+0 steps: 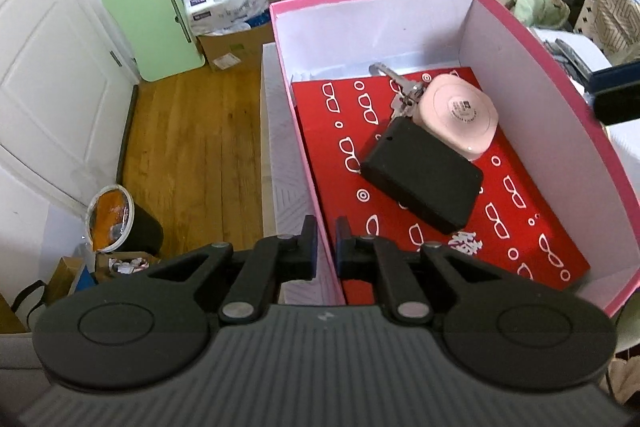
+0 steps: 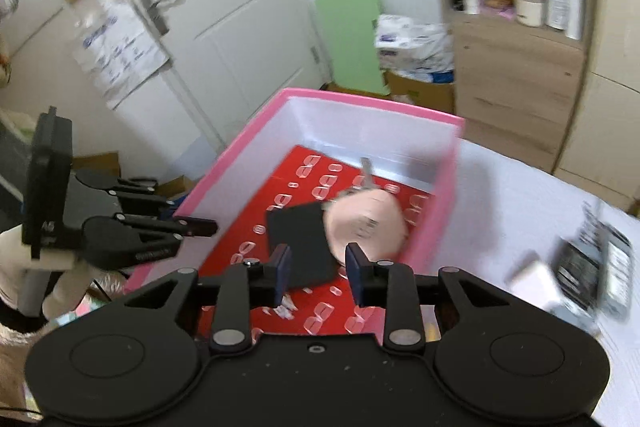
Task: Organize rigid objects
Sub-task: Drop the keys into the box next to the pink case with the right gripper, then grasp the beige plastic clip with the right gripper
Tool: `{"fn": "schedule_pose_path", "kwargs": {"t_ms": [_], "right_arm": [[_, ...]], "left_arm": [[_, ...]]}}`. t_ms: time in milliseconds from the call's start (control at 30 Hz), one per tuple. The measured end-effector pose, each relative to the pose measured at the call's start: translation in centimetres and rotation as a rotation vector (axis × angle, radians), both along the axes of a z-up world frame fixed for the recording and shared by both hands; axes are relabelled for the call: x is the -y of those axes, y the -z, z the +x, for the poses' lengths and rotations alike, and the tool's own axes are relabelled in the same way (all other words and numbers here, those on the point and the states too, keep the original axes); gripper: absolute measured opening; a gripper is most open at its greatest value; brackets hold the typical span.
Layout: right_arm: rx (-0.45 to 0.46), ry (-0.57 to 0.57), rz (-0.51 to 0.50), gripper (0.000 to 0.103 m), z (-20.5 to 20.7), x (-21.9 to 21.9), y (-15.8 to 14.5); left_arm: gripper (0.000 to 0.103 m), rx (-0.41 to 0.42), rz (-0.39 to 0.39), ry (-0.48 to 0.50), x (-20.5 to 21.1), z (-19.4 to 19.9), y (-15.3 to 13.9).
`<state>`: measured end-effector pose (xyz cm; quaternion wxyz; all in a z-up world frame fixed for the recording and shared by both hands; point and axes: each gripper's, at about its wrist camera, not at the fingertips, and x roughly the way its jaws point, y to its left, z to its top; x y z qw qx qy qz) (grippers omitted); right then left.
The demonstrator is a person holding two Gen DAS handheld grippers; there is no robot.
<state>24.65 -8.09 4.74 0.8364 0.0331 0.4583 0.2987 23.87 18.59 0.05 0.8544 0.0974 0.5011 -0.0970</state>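
box (image 1: 540, 39): pink, holds case (image 1: 420, 175), pink disc (image 1: 460, 115), keys (image 1: 404, 95) on red card | disc label unreadable | left gripper (image 1: 326, 247) clenched at box wall | right gripper (image 2: 318, 269) released, empty, above box

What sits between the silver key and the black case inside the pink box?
In the left wrist view, the key ring cluster lies between the silver key and black case; the pink compact sits beside it.

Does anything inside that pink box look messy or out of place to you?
A little. In the pink box, the black case lies askew across the red patterned board, one end overlapping the pink rounded case, with keys tucked against them. Nothing looks spilled or broken.
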Motion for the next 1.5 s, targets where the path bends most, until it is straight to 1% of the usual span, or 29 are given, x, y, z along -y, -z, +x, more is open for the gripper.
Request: {"fn": "schedule_pose_path", "kwargs": {"t_ms": [100,233,300,367,433,467,500,533,600,700,733,800,833,900,933,967,1000,1033,1133,1233,1333,1400,1500], "right_arm": [[-0.017,0.081,0.009,0.038,-1.0,3.8,0.4],[-0.036,0.132,-0.025,0.041,-2.1,7.2,2.2],[-0.041,0.157,-0.048,0.045,-2.7,8.0,3.4],[-0.013,0.177,-0.098,0.049,-3.1,8.4,4.6],[0.013,0.220,-0.151,0.054,-3.5,8.9,6.0],[0.015,0.249,-0.169,0.058,-3.6,9.2,6.8],[0.019,0.284,-0.180,0.062,-3.6,9.6,7.6],[0.022,0.314,-0.191,0.063,-3.6,10.0,8.4],[-0.002,0.360,-0.179,0.064,-3.3,10.9,9.8],[-0.022,0.397,-0.095,0.065,-3.1,11.8,11.2],[-0.023,0.393,-0.073,0.066,-3.0,11.7,11.4],[-0.021,0.385,-0.046,0.074,-3.0,11.2,12.0],[-0.013,0.393,-0.056,0.074,-2.7,10.8,12.3],[0.005,0.413,-0.106,0.073,-2.3,10.0,12.9],[0.022,0.426,-0.130,0.070,-2.1,9.7,13.2],[0.044,0.441,-0.154,0.059,-2.2,9.4,13.2],[0.050,0.446,-0.170,0.059,-2.3,9.3,13.1],[0.044,0.450,-0.163,0.059,-2.4,9.4,12.9],[0.043,0.457,-0.092,0.058,-3.3,9.9,11.5],[0.067,0.448,-0.027,0.058,-4.1,10.0,8.8],[0.096,0.403,0.065,0.059,-4.5,9.4,5.6],[0.105,0.346,0.116,0.059,-4.1,8.5,3.7],[0.081,0.238,0.190,0.059,-3.0,6.2,1.6]], "left_arm": [[0.007,-0.031,0.014,0.014,0.1,0.4,-0.2],[0.007,-0.048,0.042,0.033,0.5,0.6,-0.4],[0.007,-0.049,0.049,0.038,0.6,0.6,-0.5],[0.007,-0.040,0.054,0.042,0.6,0.5,-0.4],[0.007,-0.025,0.059,0.042,0.6,0.2,-0.4],[0.007,-0.017,0.063,0.040,0.7,0.0,-0.4],[0.006,-0.012,0.068,0.041,0.8,-0.1,-0.4],[0.006,-0.007,0.074,0.044,0.9,-0.3,-0.4],[0.006,-0.002,0.083,0.045,1.0,-0.3,-0.4],[0.006,0.002,0.086,0.038,1.1,-0.2,-0.5],[0.006,0.005,0.086,0.037,1.1,-0.3,-0.5],[0.006,0.012,0.084,0.035,1.1,-0.4,-0.4],[0.006,0.013,0.079,0.030,1.0,-0.4,-0.4],[0.006,0.017,0.071,0.025,0.9,-0.5,-0.4],[0.006,0.018,0.063,0.018,0.8,-0.5,-0.5],[0.006,0.019,0.060,0.018,0.7,-0.6,-0.5],[0.006,0.020,0.056,0.013,0.6,-0.6,-0.5],[0.006,0.021,0.051,0.008,0.6,-0.6,-0.5],[0.006,0.023,0.043,0.004,0.5,-0.7,-0.6],[0.006,0.025,0.056,0.010,0.7,-0.7,-0.5],[0.006,0.016,0.055,0.013,0.6,-0.6,-0.6],[0.006,0.013,0.054,0.018,0.5,-0.6,-0.7],[0.006,0.026,0.060,0.019,0.6,-0.6,-0.7]]}}
